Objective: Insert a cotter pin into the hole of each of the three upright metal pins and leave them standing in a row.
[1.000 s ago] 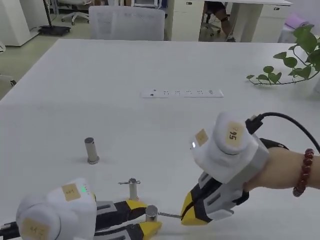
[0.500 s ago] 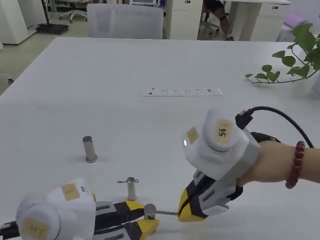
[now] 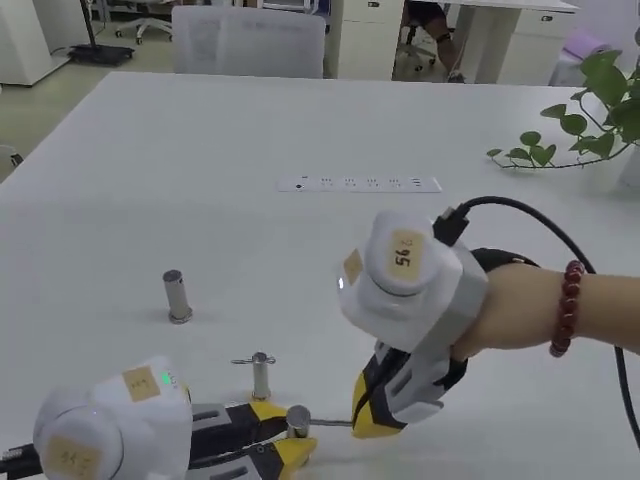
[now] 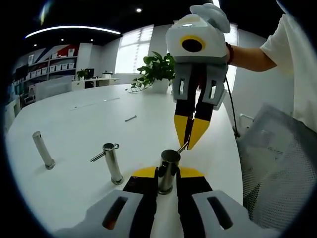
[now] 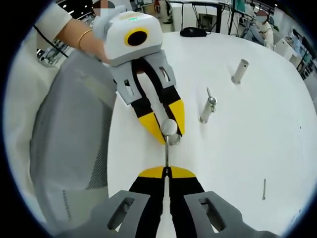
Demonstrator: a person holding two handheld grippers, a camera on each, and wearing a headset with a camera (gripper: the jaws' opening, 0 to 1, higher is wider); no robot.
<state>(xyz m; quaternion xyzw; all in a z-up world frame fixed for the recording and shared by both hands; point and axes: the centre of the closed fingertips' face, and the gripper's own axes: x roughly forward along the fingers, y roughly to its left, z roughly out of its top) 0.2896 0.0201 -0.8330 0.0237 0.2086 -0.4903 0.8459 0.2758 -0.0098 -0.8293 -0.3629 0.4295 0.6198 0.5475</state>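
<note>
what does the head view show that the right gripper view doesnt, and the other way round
Head view's own: a power strip on the table, a plant at its edge, and a beaded bracelet behind the right gripper.

Right gripper view's own: a spare cotter pin lying loose, and a gold bangle.

Shared: the left gripper shut on the near metal pin, the right gripper's held cotter pin reaching that pin's top, the middle pin with its cotter pin in, and the bare pin.

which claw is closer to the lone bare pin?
Left. The left claw, shut on another pin, sits right of the bare pin; the right claw, holding a cotter pin, farther right.
</note>
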